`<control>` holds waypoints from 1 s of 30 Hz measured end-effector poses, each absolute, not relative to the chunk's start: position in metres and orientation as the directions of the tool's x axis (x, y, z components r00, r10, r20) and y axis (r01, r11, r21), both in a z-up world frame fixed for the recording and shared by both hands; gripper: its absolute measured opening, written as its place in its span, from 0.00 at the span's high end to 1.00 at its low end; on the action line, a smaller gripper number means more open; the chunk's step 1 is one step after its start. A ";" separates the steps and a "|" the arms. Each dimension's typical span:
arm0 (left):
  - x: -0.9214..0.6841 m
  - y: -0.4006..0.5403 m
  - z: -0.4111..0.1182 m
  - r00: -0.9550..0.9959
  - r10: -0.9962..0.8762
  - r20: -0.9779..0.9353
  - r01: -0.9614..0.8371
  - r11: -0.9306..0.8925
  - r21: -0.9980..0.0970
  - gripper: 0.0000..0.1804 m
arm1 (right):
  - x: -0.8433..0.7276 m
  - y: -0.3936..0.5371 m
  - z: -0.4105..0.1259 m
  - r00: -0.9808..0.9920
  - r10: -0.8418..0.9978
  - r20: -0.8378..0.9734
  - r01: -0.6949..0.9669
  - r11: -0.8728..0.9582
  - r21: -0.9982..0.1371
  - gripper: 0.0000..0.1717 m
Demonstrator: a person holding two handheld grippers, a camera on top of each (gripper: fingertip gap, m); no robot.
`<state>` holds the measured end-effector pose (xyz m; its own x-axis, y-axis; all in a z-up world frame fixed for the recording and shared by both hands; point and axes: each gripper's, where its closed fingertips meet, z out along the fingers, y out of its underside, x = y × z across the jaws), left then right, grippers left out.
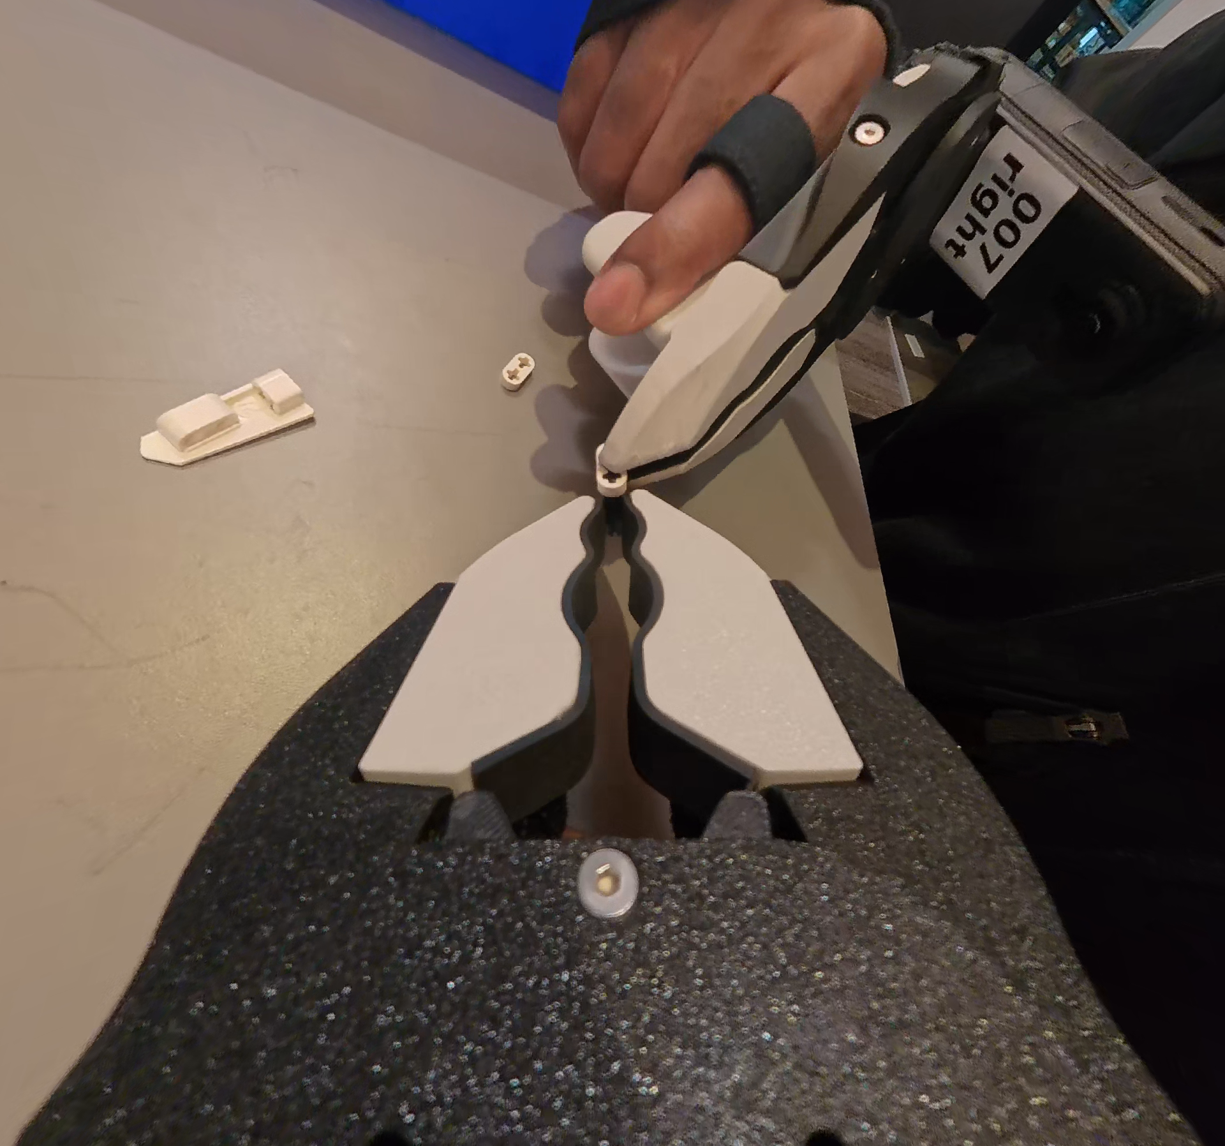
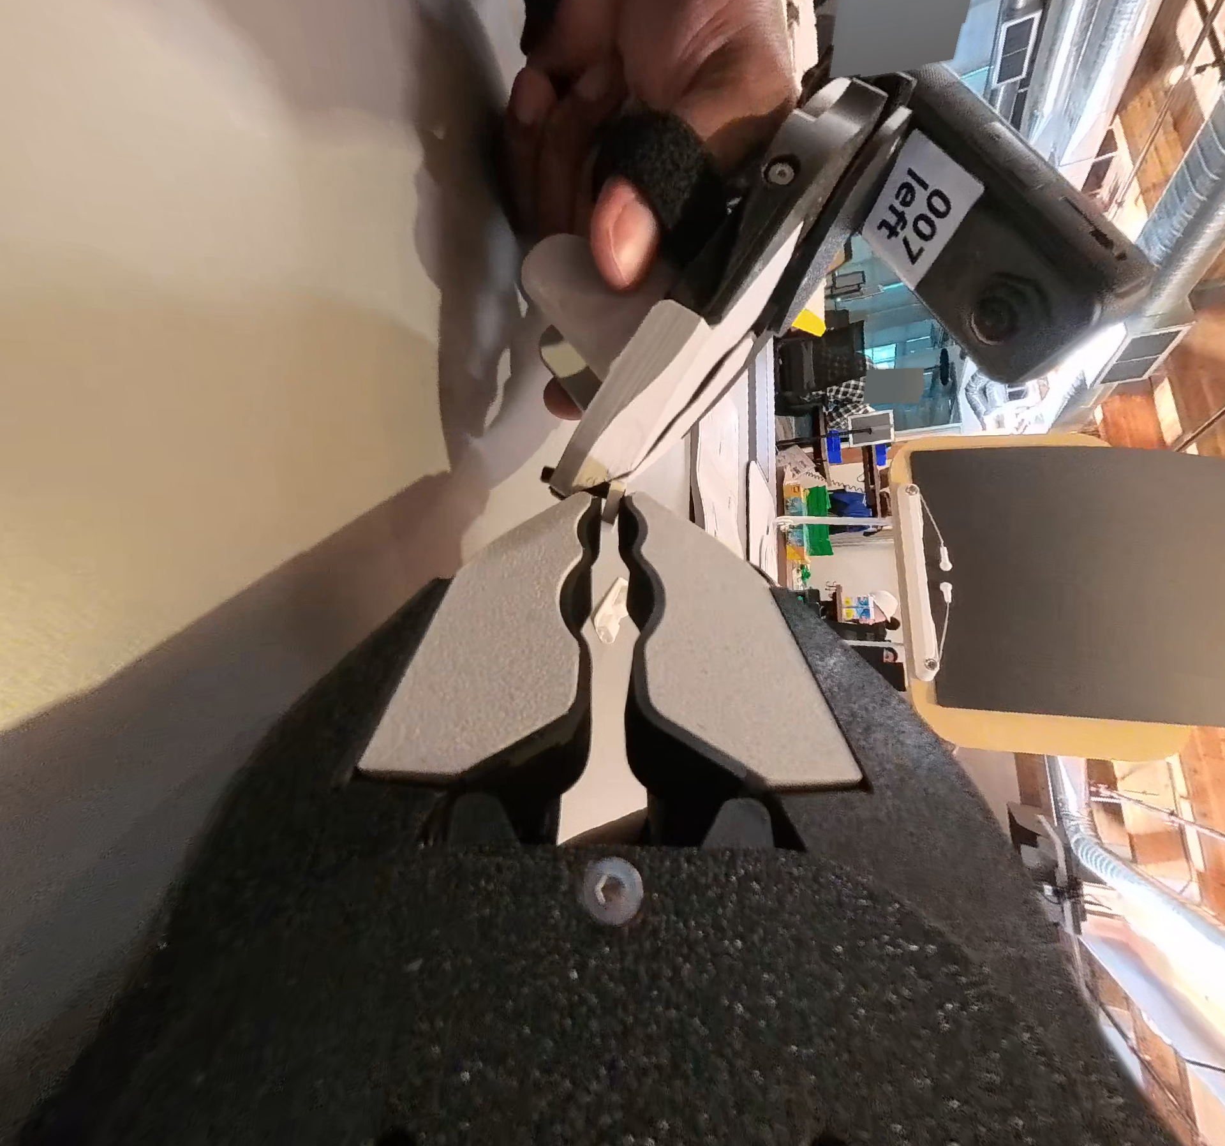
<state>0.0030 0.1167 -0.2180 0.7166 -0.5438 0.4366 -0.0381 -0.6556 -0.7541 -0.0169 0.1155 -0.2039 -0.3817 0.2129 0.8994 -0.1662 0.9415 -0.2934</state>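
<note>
We judge the small white two-hole link (image 1: 611, 480) light, stiff and slick, best held by its flat faces as the right hand-held gripper (image 1: 620, 476) pinches it, just above the left hand-held gripper (image 1: 611, 513), whose tips clamp a thin black pin (image 1: 610, 521) over the desk (image 1: 199, 252).

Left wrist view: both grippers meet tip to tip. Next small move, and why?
Probably ease the right gripper down a touch: its small white two-hole link sits just above the short black pin pinched in the left gripper, nearly aligned.
</note>
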 end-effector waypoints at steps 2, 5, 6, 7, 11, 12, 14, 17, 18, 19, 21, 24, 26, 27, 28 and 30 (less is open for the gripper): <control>0.002 0.118 -0.216 0.719 -0.540 0.438 -0.020 -0.646 -0.763 0.98 | -0.017 0.116 -0.202 -0.376 0.245 0.894 -0.159 0.933 -0.322 0.97; -0.002 0.121 -0.208 0.699 -0.532 0.478 0.045 -0.634 -0.772 0.98 | -0.020 0.119 -0.195 -0.341 0.340 0.876 -0.150 0.901 -0.408 0.97; -0.005 0.122 -0.207 0.701 -0.522 0.486 0.063 -0.634 -0.771 0.98 | -0.023 0.122 -0.193 -0.332 0.367 0.869 -0.133 0.894 -0.428 0.96; -0.006 0.123 -0.206 0.700 -0.517 0.492 0.073 -0.634 -0.770 0.98 | -0.025 0.124 -0.193 -0.327 0.379 0.866 -0.123 0.891 -0.437 0.96; -0.010 0.124 -0.200 0.683 -0.511 0.522 0.122 -0.625 -0.771 0.98 | -0.024 0.124 -0.195 -0.361 0.400 0.842 -0.116 0.877 -0.466 0.86; -0.011 0.124 -0.199 0.679 -0.509 0.530 0.132 -0.625 -0.769 0.98 | -0.023 0.124 -0.196 -0.366 0.408 0.836 -0.115 0.872 -0.476 0.84; -0.011 0.124 -0.198 0.677 -0.507 0.534 0.138 -0.624 -0.769 0.98 | -0.023 0.123 -0.195 -0.364 0.408 0.837 -0.120 0.871 -0.476 0.82; -0.011 0.124 -0.198 0.664 -0.504 0.551 0.149 -0.633 -0.759 0.98 | -0.023 0.122 -0.192 -0.361 0.423 0.831 -0.126 0.861 -0.492 0.77; -0.010 0.124 -0.197 0.660 -0.503 0.558 0.154 -0.636 -0.756 0.98 | -0.023 0.120 -0.191 -0.359 0.426 0.830 -0.130 0.858 -0.497 0.76; -0.010 0.123 -0.197 0.655 -0.502 0.564 0.158 -0.639 -0.753 0.97 | -0.023 0.120 -0.190 -0.357 0.427 0.831 -0.131 0.858 -0.497 0.75; -0.009 0.123 -0.197 0.648 -0.500 0.574 0.165 -0.643 -0.747 0.98 | -0.025 0.118 -0.191 -0.355 0.426 0.832 -0.125 0.861 -0.494 0.74; -0.006 0.122 -0.194 0.622 -0.507 0.597 0.179 -0.650 -0.739 0.98 | -0.028 0.116 -0.195 -0.363 0.423 0.830 -0.101 0.868 -0.486 0.74; -0.003 0.120 -0.196 0.615 -0.504 0.606 0.175 -0.662 -0.729 0.98 | -0.031 0.116 -0.195 -0.346 0.421 0.839 -0.094 0.874 -0.477 0.79; -0.002 0.120 -0.196 0.615 -0.503 0.608 0.173 -0.666 -0.726 0.98 | -0.031 0.116 -0.193 -0.334 0.426 0.841 -0.096 0.872 -0.479 0.83; -0.003 0.121 -0.196 0.614 -0.498 0.613 0.183 -0.666 -0.723 0.98 | -0.031 0.117 -0.192 -0.333 0.432 0.838 -0.093 0.869 -0.486 0.85; -0.003 0.121 -0.195 0.607 -0.494 0.623 0.192 -0.669 -0.718 0.98 | -0.031 0.117 -0.192 -0.345 0.458 0.819 -0.081 0.855 -0.512 0.85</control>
<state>-0.0028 0.1207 -0.1953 0.6068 -0.4941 0.6227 0.1916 -0.6694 -0.7178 -0.0312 0.1173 -0.1915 -0.3452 0.4581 0.8191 -0.0815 0.8549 -0.5124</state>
